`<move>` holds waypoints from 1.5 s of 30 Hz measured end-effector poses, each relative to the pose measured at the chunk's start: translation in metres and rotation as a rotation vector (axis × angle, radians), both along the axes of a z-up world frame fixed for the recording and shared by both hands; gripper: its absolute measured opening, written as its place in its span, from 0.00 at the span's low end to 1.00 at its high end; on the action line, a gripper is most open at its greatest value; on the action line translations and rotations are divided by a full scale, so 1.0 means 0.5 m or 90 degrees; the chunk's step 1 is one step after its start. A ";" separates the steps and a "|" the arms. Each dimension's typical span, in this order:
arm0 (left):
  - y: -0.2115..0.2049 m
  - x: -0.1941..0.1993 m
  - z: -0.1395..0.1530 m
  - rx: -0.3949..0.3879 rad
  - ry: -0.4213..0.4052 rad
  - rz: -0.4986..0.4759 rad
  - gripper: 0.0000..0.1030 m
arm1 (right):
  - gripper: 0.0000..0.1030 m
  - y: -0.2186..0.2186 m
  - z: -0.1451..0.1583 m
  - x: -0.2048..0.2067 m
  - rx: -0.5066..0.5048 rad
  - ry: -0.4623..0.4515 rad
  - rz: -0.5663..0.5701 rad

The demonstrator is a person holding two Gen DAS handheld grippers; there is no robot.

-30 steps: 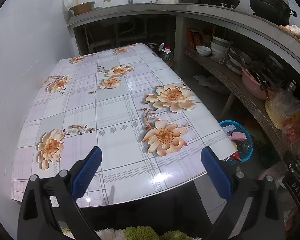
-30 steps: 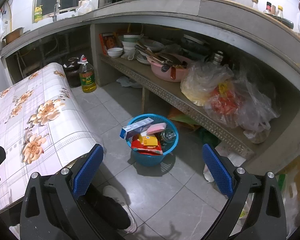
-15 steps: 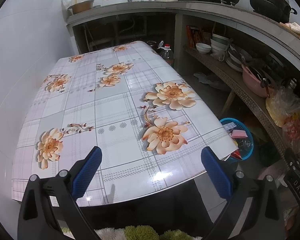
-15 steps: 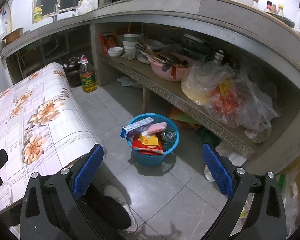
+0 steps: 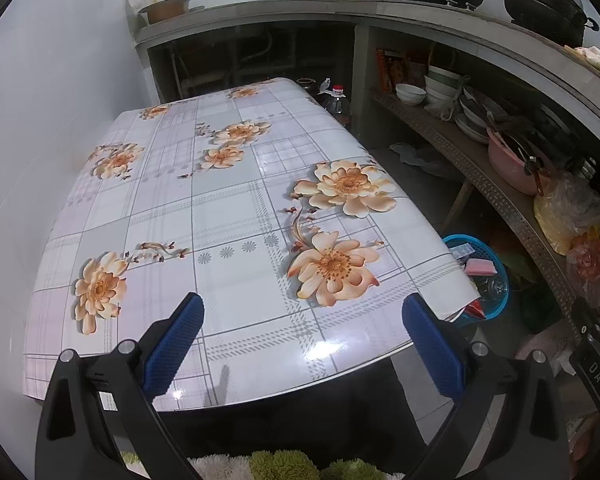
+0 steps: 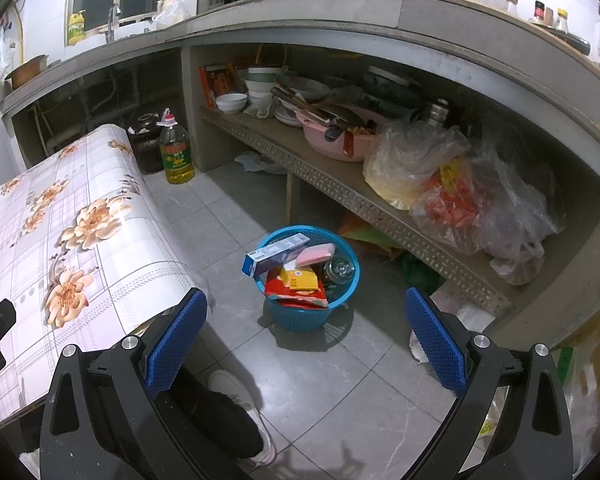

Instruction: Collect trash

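A blue plastic basket (image 6: 342, 306) stands on the tiled floor between the table and the low shelf. It holds a blue-and-white box (image 6: 274, 258), a pink pack (image 6: 316, 254), a yellow carton (image 6: 300, 280), a red wrapper and a glass jar. My right gripper (image 6: 306, 302) hangs open above the floor, near the basket, with nothing between its blue pads. My left gripper (image 5: 302, 308) is open over the near edge of the flowered table (image 5: 228, 216), holding nothing. In the left wrist view the basket (image 5: 500, 276) peeks out past the table's right corner.
A long shelf (image 6: 340, 188) under the concrete counter holds bowls, a pink basin (image 6: 340, 140) and plastic bags (image 6: 452, 188). An oil bottle (image 6: 176, 152) and a dark jar stand on the floor behind the table. A person's leg and shoe (image 6: 240, 420) are below my right gripper.
The left wrist view has shifted slightly, with the table sitting a little lower in frame. The right view is almost unchanged. Both grippers stay open.
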State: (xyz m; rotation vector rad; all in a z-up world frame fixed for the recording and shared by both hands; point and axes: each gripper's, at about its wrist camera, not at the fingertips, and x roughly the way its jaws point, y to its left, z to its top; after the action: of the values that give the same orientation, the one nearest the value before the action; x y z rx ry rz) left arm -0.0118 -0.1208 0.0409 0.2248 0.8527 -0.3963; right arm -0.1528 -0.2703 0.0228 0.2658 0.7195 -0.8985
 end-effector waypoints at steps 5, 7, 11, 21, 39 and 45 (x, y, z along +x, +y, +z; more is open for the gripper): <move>0.001 -0.001 -0.001 0.001 0.002 0.001 0.94 | 0.92 -0.001 -0.001 -0.001 0.001 -0.001 0.000; 0.000 0.000 -0.001 0.001 0.002 0.001 0.94 | 0.92 0.000 -0.001 -0.001 0.000 0.000 0.000; 0.000 0.000 -0.001 0.001 0.002 0.001 0.94 | 0.92 -0.001 -0.001 -0.001 0.001 -0.001 -0.001; 0.001 0.001 -0.002 0.002 0.003 0.001 0.94 | 0.92 -0.002 -0.001 -0.001 0.002 -0.001 -0.001; 0.006 0.002 -0.009 0.003 0.006 0.001 0.94 | 0.92 -0.004 -0.001 0.000 0.003 -0.001 -0.001; 0.006 0.003 -0.008 0.003 0.006 0.002 0.94 | 0.92 -0.003 0.000 0.000 0.003 -0.001 -0.001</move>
State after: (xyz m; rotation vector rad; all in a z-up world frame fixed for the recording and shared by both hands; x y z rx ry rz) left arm -0.0104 -0.1177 0.0367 0.2262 0.8631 -0.3935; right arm -0.1530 -0.2716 0.0227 0.2709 0.7200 -0.8976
